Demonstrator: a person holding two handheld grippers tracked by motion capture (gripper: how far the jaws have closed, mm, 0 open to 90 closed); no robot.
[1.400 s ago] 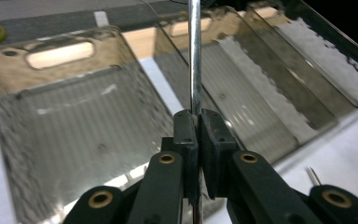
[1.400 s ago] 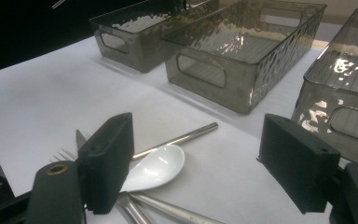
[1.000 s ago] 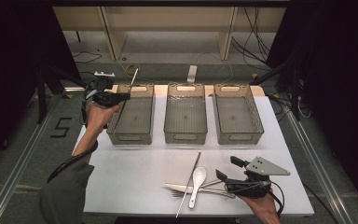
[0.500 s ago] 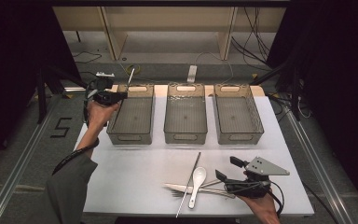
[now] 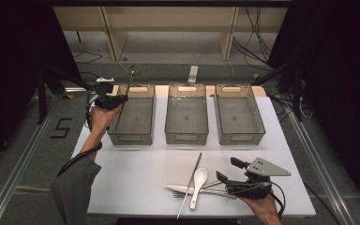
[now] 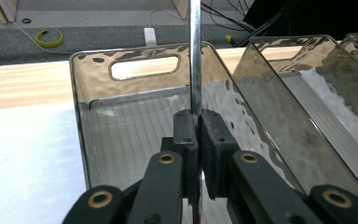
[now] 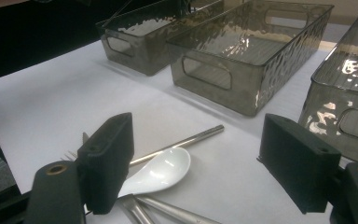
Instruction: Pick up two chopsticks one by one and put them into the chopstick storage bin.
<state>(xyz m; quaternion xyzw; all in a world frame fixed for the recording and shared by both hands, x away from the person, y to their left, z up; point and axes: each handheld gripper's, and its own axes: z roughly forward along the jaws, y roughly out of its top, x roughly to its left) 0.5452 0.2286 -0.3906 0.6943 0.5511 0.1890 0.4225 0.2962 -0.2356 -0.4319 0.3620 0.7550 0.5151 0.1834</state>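
Note:
My left gripper (image 5: 122, 99) is shut on a thin metal rod (image 5: 129, 83) and holds it upright over the far end of the left clear bin (image 5: 131, 138). In the left gripper view the rod (image 6: 195, 56) rises from between the pressed pads (image 6: 185, 128), with the left bin (image 6: 81, 140) below. My right gripper (image 5: 227, 169) stands open near the table's front right, beside a white spoon (image 5: 199, 178), a metal chopstick (image 5: 191, 183) and a fork (image 5: 183, 190). In the right gripper view the spoon (image 7: 161, 170) and chopstick (image 7: 186, 140) lie between the open gripper's (image 7: 200, 135) jaws, untouched.
Three clear bins stand in a row at the back: the left one, a middle bin (image 5: 186, 138) and a right bin (image 5: 240, 138). More metal handles (image 7: 168, 212) lie under the spoon. Bare white table (image 5: 122, 178) stretches at front left.
My left gripper has sunk a little with the rod toward the left bin. The right gripper has stayed where it was.

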